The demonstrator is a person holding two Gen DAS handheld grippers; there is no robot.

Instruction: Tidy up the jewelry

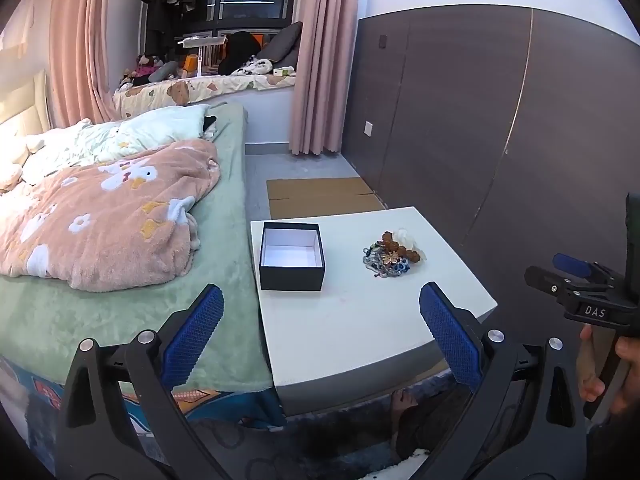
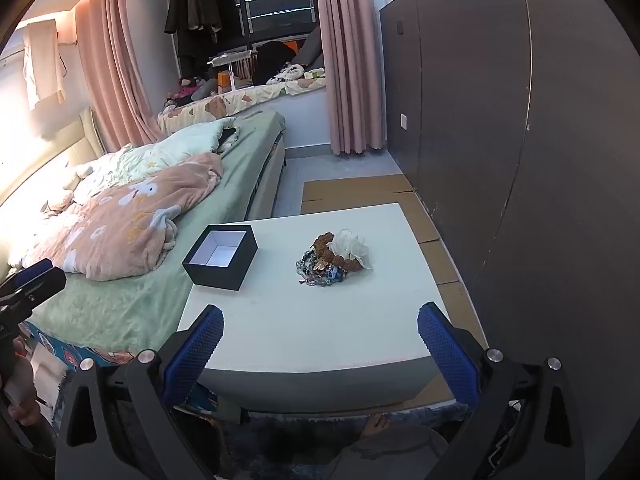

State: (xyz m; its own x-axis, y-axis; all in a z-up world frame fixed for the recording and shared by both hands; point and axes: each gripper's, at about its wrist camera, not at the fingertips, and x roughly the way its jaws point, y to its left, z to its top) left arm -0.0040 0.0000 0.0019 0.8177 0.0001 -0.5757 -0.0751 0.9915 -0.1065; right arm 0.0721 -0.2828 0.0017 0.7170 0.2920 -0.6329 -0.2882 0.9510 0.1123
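On the table (image 1: pixel 360 320), mid-frame, the box (image 1: pixel 291 256) stands at the left edge with the jewelry pile (image 1: pixel 390 258) well apart to its right. The bed (image 1: pixel 120 280) lies just beside the table, filling the frame's left; cardboard (image 1: pixel 320 196) lies on the floor behind the table.

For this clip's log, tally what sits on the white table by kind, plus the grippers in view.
Open black box: 1
Tangled jewelry pile: 1 (single pieces too tangled to count)
White table: 1
Grippers: 2, the left gripper and the right gripper, both with blue fingers spread and holding nothing
Total: 5
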